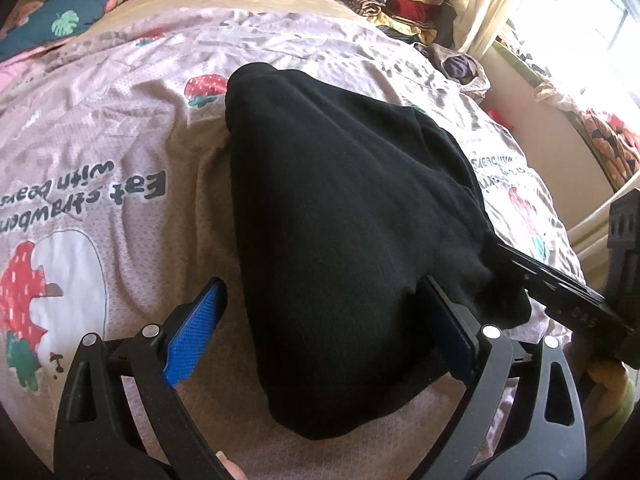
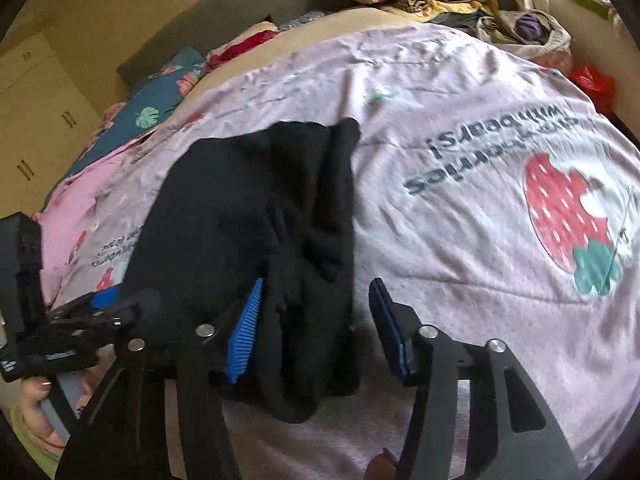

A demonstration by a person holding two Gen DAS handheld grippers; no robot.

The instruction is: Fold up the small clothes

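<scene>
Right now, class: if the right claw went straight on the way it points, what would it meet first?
Most likely the black garment: its edge already lies between the open fingers of the right claw, on the pink sheet. Depth is unclear; the right finger would meet bare sheet.

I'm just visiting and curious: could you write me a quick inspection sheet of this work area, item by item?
Surface: bed under a pink strawberry-print cover.
Job's things: one black garment, bunched lengthwise on the cover.
Clutter: folded clothes stack and a cloth bag at the far edge.
Grippers: left tongs open, straddling the garment's near end; right tongs open over its right edge, pads not pressing.
Cables: nothing seen.
Surroundings: bright window, curtain, cupboards.
</scene>
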